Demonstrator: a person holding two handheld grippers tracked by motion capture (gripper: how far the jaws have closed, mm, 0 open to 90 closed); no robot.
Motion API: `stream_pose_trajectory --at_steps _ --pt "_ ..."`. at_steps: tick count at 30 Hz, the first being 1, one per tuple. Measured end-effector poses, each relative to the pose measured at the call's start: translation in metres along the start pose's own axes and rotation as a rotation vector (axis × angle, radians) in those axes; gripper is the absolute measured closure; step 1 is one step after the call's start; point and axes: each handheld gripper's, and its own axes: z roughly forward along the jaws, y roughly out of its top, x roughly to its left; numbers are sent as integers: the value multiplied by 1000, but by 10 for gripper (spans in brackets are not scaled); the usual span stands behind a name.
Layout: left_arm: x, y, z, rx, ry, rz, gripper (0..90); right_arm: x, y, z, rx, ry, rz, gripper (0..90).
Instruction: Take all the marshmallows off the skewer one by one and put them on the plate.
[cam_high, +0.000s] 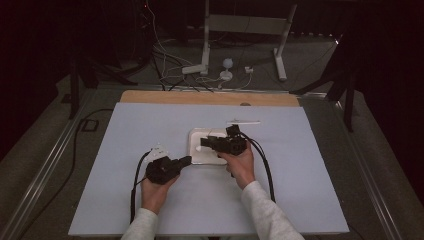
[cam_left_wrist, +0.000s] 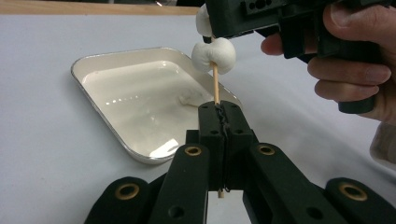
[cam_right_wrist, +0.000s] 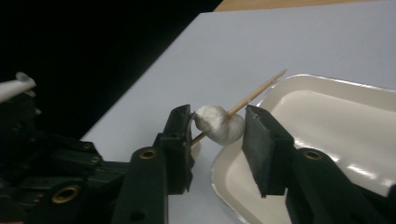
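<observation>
My left gripper (cam_left_wrist: 218, 109) is shut on the lower end of a thin wooden skewer (cam_left_wrist: 215, 86), which stands nearly upright. A white marshmallow (cam_left_wrist: 213, 55) is threaded on the skewer above the jaws. My right gripper (cam_right_wrist: 218, 116) is open, its jaws on either side of the marshmallow (cam_right_wrist: 219, 123); the left pad (cam_right_wrist: 183, 135) touches it and a small gap shows at the other pad. In the high view the left gripper (cam_high: 187, 160) and right gripper (cam_high: 204, 142) meet at the left edge of a white tray (cam_high: 196, 134).
The empty white enamel tray (cam_left_wrist: 100, 58) lies mid-table on a pale blue sheet (cam_high: 300, 170). A thin white strip (cam_high: 243, 121) lies behind the tray. Cables (cam_high: 265, 165) trail from both grippers toward the person. A wooden table edge (cam_high: 210, 98) runs along the back.
</observation>
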Motion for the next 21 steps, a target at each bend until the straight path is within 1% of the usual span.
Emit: stream_pose_trajectory --at_steps 3,4,5,10,13,14,17,19,21 --pt "0 0 0 -4 -4 4 900 -1 1 -1 -1 29 27 659" --pt "0 0 -1 -8 -6 5 900 -1 1 -1 -1 29 27 659" --pt "0 0 -1 -11 -12 6 900 -2 1 -2 -2 46 40 675" --pt "-1 -1 1 -2 -22 16 900 -2 3 -3 2 95 57 727" --pt "-2 -1 3 11 -23 22 900 -1 3 -4 0 100 47 745" --pt "-3 -1 4 17 -24 31 900 1 4 -5 -6 100 40 757" --pt "-3 -1 4 21 -20 41 900 2 5 -6 -16 99 38 767" --pt "-4 -1 3 19 -22 45 900 3 7 -9 -43 91 31 778" --pt "-4 -1 3 22 -20 49 900 4 8 -11 -59 85 37 784"
